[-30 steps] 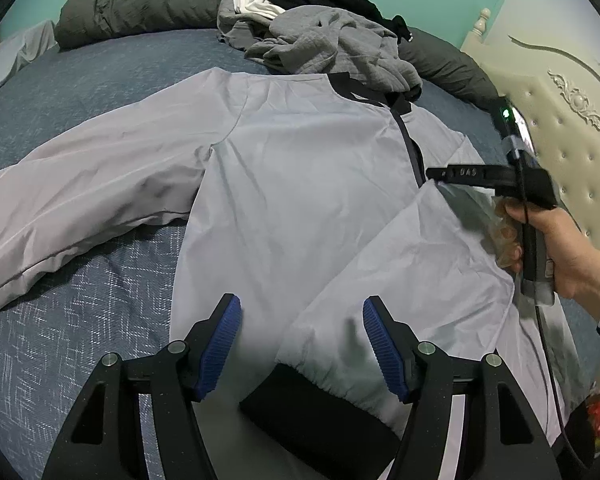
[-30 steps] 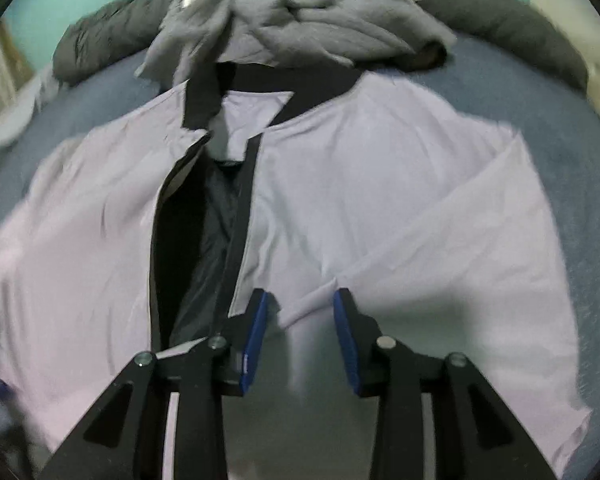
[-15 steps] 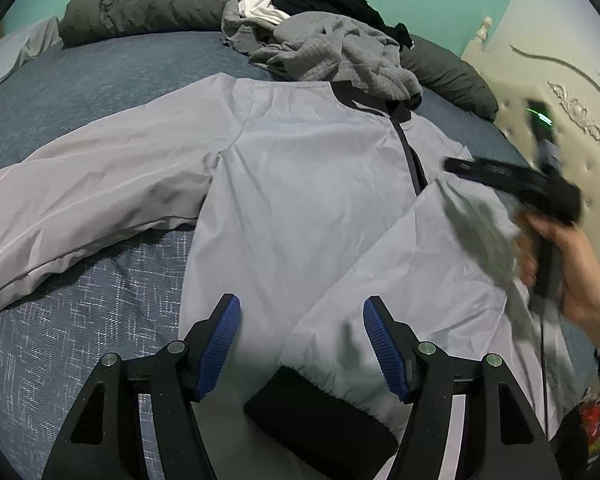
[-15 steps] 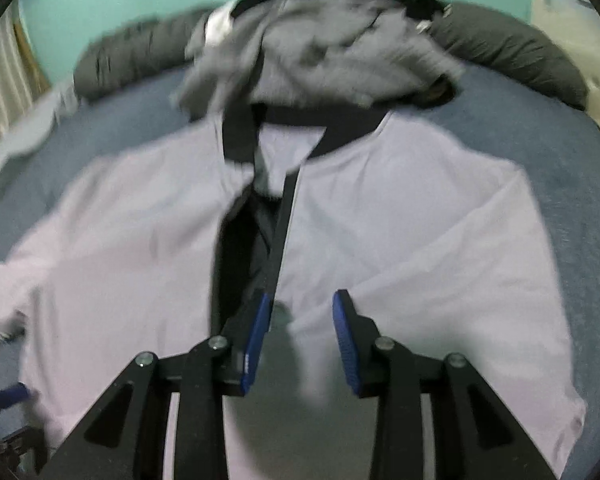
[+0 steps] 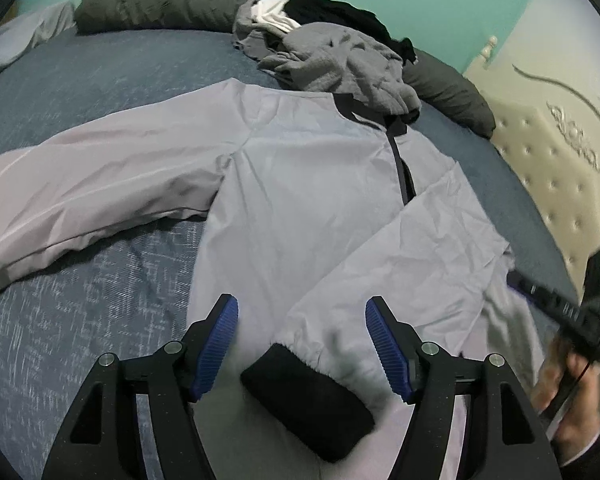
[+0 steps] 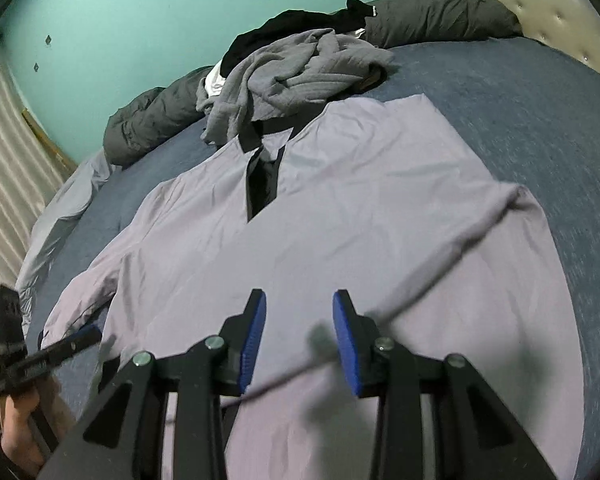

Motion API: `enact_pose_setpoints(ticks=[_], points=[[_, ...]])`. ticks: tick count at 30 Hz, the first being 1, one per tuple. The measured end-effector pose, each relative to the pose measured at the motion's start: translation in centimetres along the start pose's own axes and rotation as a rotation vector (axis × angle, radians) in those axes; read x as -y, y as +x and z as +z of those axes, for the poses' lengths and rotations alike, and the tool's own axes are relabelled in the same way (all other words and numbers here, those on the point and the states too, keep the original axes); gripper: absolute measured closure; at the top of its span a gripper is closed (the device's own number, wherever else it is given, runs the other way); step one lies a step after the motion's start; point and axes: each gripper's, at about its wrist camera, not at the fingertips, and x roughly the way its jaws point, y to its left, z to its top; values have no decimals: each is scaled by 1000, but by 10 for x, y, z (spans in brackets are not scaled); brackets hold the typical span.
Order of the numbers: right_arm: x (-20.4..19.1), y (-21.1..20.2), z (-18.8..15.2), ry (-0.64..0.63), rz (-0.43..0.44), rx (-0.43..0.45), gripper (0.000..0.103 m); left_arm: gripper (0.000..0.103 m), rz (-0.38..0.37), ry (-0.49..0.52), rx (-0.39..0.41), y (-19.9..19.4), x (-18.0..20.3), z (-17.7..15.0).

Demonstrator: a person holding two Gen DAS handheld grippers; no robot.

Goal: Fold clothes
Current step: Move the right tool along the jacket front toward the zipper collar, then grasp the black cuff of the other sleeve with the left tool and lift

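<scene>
a: item one, jacket (image 5: pixel 300 208)?
b: light grey, black trim, spread front-up on the blue bed (image 5: pixel 100 72). one sleeve is folded across the chest, its black cuff (image 5: pixel 306 396) near the hem. the other sleeve (image 5: pixel 92 188) lies out flat on the bed, not yet folded.

a: step in hand?
b: sleeves. by my reading one is done, one is left. next move likely calls for a pinch near the far cuff and a carry across the body to lie over the first, laid without dragging the chest panel.

a: left gripper (image 5: pixel 302 344)?
b: jaws wide, empty. the cuff lies below, in line with the gap; no pad presses on it.

a: right gripper (image 6: pixel 299 340)?
b: jaws narrow, empty, above the jacket's lower body. touching or just clear of the cloth, cannot tell.

a: other stock?
b: a heap of unfolded clothes (image 5: pixel 340 60) at the collar end, touching it. dark pillows (image 6: pixel 440 16) behind.
</scene>
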Motion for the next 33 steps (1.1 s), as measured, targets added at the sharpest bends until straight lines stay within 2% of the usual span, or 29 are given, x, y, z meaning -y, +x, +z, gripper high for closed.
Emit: enact_pose_setpoints(ticks=[2, 6, 14, 19, 25, 28, 33], points=[[-3, -5, -7, -2, 17, 4, 63, 29, 2, -35, 6, -11, -9, 3], [-10, -6, -15, 2, 64, 9, 61, 27, 46, -106, 18, -36, -38, 14], [-18, -2, -20, -10, 106, 2, 61, 26, 213, -275, 45, -98, -138, 23], [-19, -4, -18, -8, 121, 13, 61, 23, 323, -407, 72, -125, -209, 8], [-21, -1, -18, -9, 115, 8, 60, 23, 394, -587, 114, -145, -279, -21], [-23, 2, -18, -13, 116, 1, 60, 23, 403, -669, 122, -149, -299, -37], [-30, 4, -19, -39, 120, -4, 60, 23, 386, -710, 132, -144, -311, -56]])
